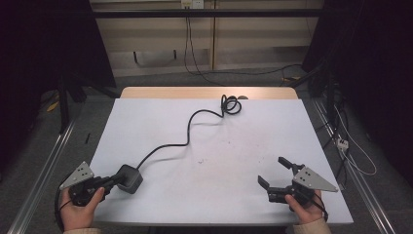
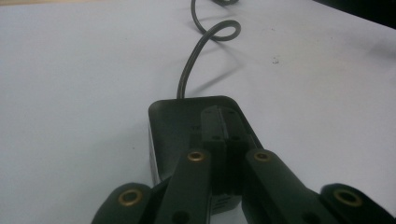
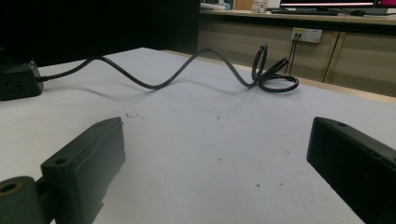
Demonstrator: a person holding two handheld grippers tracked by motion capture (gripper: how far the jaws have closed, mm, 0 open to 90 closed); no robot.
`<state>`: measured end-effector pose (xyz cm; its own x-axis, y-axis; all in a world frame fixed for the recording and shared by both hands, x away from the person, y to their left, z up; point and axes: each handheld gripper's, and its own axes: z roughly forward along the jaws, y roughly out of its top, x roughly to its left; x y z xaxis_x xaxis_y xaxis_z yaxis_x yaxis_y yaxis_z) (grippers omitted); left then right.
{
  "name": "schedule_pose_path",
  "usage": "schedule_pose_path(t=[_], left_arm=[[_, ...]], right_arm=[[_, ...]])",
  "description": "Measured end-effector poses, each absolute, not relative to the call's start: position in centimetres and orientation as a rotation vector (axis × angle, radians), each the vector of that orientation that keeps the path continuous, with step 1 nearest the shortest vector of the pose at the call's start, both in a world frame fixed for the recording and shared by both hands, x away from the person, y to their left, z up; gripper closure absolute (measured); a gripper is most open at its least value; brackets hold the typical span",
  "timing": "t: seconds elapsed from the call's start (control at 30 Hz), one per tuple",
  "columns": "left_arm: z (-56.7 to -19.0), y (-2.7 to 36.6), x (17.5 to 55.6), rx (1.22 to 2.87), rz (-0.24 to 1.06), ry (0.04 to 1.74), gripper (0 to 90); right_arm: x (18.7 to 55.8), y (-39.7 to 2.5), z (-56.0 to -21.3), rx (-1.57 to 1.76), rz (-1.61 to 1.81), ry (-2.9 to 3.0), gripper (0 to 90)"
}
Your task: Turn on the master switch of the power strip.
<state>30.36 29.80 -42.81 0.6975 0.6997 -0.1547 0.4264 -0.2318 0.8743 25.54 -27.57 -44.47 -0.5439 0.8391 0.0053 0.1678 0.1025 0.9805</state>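
Observation:
A black power block [image 1: 130, 178] lies near the table's front left corner. Its black cable [image 1: 189, 127] snakes back to a coil [image 1: 231, 104] at the far edge. My left gripper [image 1: 118, 180] is shut, jaws pressed together, their tips lying over the block's top [image 2: 175, 121] with nothing seen between them. The cable [image 2: 187, 70] leaves the block's far side. Over the front right of the table, my right gripper [image 1: 272, 170] is open and holds nothing. In the right gripper view the gripper [image 3: 217, 140] faces the cable [image 3: 154, 85] and the block [image 3: 16, 81] at far left.
The white table top [image 1: 219, 161] carries a few small dark specks in the middle. A wooden strip [image 1: 204, 92] edges its far side. Metal rails [image 1: 44, 165] run along both sides, and loose cables [image 1: 358, 163] lie on the floor at the right.

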Motion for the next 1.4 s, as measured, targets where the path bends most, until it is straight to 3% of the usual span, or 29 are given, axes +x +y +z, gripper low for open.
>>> schedule_pose_path(t=[1.4], left_arm=[[-42.50, 29.80, 30.43, 1.862, 0.315, 0.892, 90.0]], right_arm=[[26.17, -27.22, -44.68, 0.986, 1.482, 1.811, 3.5]])
